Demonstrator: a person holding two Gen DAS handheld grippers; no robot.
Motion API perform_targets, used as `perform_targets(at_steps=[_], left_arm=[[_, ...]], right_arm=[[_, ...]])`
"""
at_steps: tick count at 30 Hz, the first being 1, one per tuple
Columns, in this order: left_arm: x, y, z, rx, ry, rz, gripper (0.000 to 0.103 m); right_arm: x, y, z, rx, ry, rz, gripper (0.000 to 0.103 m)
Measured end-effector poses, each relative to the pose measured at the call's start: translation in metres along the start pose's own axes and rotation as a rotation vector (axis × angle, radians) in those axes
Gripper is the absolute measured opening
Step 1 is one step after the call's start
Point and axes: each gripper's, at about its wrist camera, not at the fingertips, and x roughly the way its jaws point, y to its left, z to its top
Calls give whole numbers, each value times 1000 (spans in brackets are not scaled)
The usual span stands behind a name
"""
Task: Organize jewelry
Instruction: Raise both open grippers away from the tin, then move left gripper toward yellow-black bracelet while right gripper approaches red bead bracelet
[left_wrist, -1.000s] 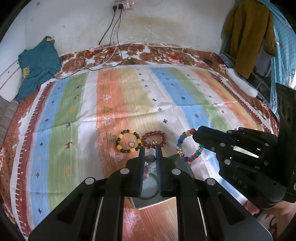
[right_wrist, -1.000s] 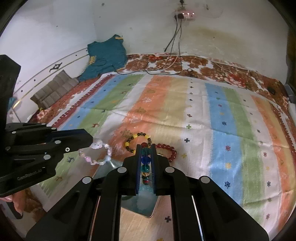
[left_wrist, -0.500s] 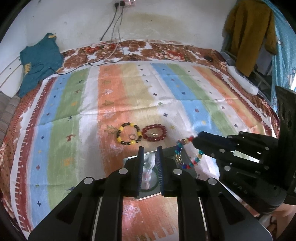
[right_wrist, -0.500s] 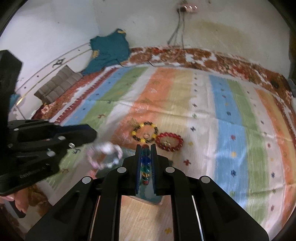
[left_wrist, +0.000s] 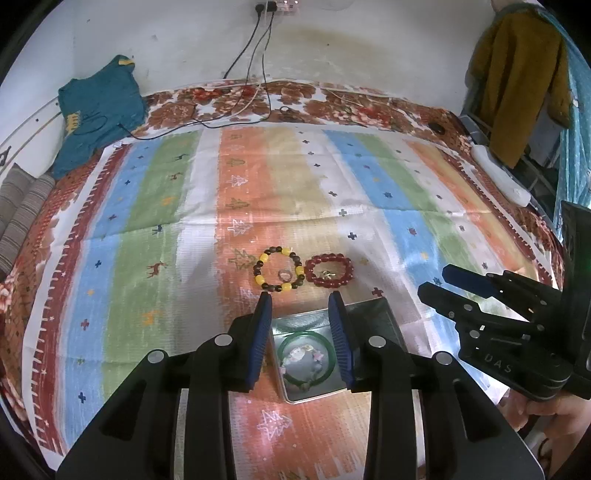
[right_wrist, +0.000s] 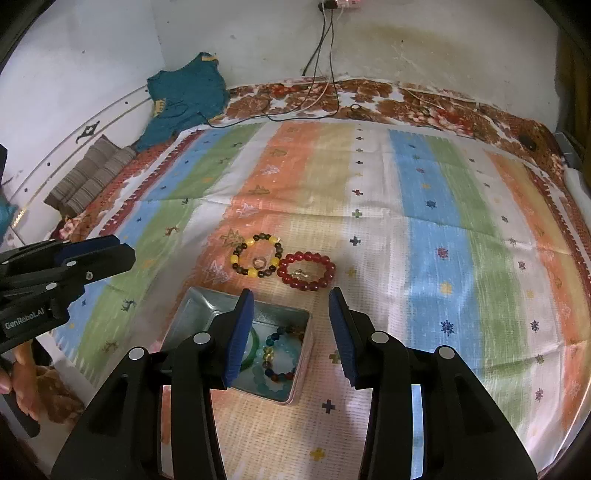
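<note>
- The left tongs (left_wrist: 301, 332) are hovering with their jaws wide apart and holding nothing, and their arms are covering the near and left parts of the tin (left_wrist: 373, 314).
- Between those jaws a green bangle (left_wrist: 286, 345) is lying inside the tin with a pale bead bracelet (left_wrist: 300, 354) within it; the tin's right half is hiding behind the right finger.
- The right tongs (right_wrist: 291, 334) are also standing apart and empty above the tin (right_wrist: 201, 308), their left finger cutting off most of the bangle (right_wrist: 253, 350).
- In the right wrist view a multicolour bracelet (right_wrist: 275, 356) is sitting in the tin beside the bangle; the pale bracelet is not showing there.
- Beyond the tin, on the striped sheet (left_wrist: 369, 173) of the bed, a yellow-and-dark bracelet (left_wrist: 279, 268) is lying with a small ring (left_wrist: 284, 275) inside it, touching or almost touching a red bracelet (left_wrist: 328, 269).
- Something small and golden is lying inside the red bracelet, too small to make out.
- From the left wrist view the right tongs are showing side-on at the right edge, just beside the tin.
- A teal shirt (left_wrist: 98, 110) is lying at the bed's far left corner, cables (left_wrist: 258, 66) are hanging down the wall, and a mustard garment (left_wrist: 517, 85) is hanging at the right.
- A hand (right_wrist: 18, 373) is partly showing at the left edge below the other tool, cut off by the frame.
</note>
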Motion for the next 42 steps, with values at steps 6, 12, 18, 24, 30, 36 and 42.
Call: perform_targets(at_steps=[6, 12, 18, 24, 30, 36, 42], left_arm=[[0, 1, 0, -1, -1, 0, 36], [2, 5, 1, -5, 5, 12, 46], [7, 14, 2, -21, 11, 27, 55], [11, 16, 4, -30, 14, 43, 62], [15, 17, 7, -31, 17, 59, 70], [18, 19, 12, -30, 6, 79, 81], [29, 28, 17, -55, 34, 116, 91]], right_arm=[[3, 1, 0, -5, 14, -3, 43], [5, -7, 3, 25, 16, -13, 52], [10, -11, 6, 42, 23, -27, 58], [16, -13, 8, 48, 34, -33, 63], [18, -15, 12, 52, 38, -32, 69], [22, -19, 16, 63, 43, -42, 73], [29, -22, 18, 64, 58, -54, 81]])
